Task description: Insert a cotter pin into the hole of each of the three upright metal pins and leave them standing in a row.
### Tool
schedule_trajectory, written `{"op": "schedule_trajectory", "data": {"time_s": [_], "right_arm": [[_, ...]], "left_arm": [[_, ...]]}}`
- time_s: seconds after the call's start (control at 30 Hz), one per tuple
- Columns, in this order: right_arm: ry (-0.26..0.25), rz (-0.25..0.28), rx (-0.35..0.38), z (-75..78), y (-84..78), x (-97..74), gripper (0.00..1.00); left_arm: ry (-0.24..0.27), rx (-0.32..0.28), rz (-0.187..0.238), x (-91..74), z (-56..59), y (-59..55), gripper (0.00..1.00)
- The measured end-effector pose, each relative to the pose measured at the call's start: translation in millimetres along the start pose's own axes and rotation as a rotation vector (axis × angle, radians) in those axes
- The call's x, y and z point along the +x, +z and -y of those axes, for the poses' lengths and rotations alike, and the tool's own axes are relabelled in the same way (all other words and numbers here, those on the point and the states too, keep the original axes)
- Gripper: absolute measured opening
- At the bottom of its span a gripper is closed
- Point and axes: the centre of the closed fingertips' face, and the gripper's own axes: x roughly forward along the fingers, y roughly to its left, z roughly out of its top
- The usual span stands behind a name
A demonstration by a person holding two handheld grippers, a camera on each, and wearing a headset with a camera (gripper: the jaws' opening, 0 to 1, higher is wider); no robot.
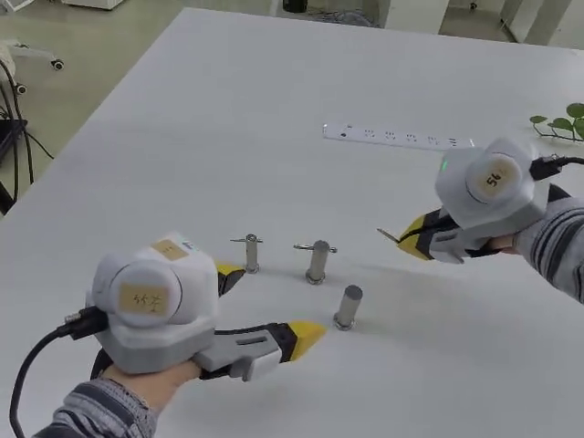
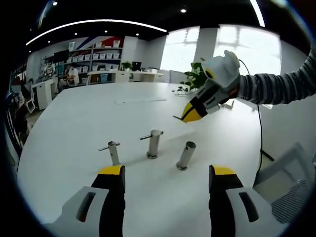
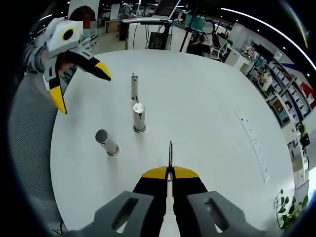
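Observation:
Three upright metal pins stand on the white table (image 1: 228, 137). The left pin (image 1: 251, 254) and the middle pin (image 1: 317, 262) each carry a cotter pin through the top. The right pin (image 1: 348, 307) has a bare top. My left gripper (image 1: 271, 306) is open, low and just short of the pins, with nothing between its jaws. My right gripper (image 1: 415, 233) hovers to the right of the row, shut on a cotter pin (image 3: 171, 154) that sticks out forward. From the right gripper view the bare pin (image 3: 107, 142) is the nearest one, ahead and to the left.
A white power strip (image 1: 397, 137) lies farther back on the table. A green plant (image 1: 561, 123) sits at the right edge. Cables trail from both grippers. The table's left edge runs diagonally, with floor and chair bases beyond it.

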Motion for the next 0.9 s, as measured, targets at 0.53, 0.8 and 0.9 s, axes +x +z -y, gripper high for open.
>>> {"op": "schedule_trajectory", "data": {"time_s": [0.53,0.8,0.9], "right_arm": [[0.024,0.096,-0.247,-52.5,35.2,-6.6,0.0],[0.035,0.129,-0.325,-69.1,48.0,-8.5,0.0],[0.042,0.144,-0.349,-75.4,52.2,-10.8,0.0]], "left_arm": [[-0.062,-0.009,-0.025,4.1,18.9,7.7,0.47],[-0.065,-0.032,0.0,9.0,20.3,19.7,0.38],[-0.068,-0.036,-0.003,9.3,21.2,20.6,0.34]]}}
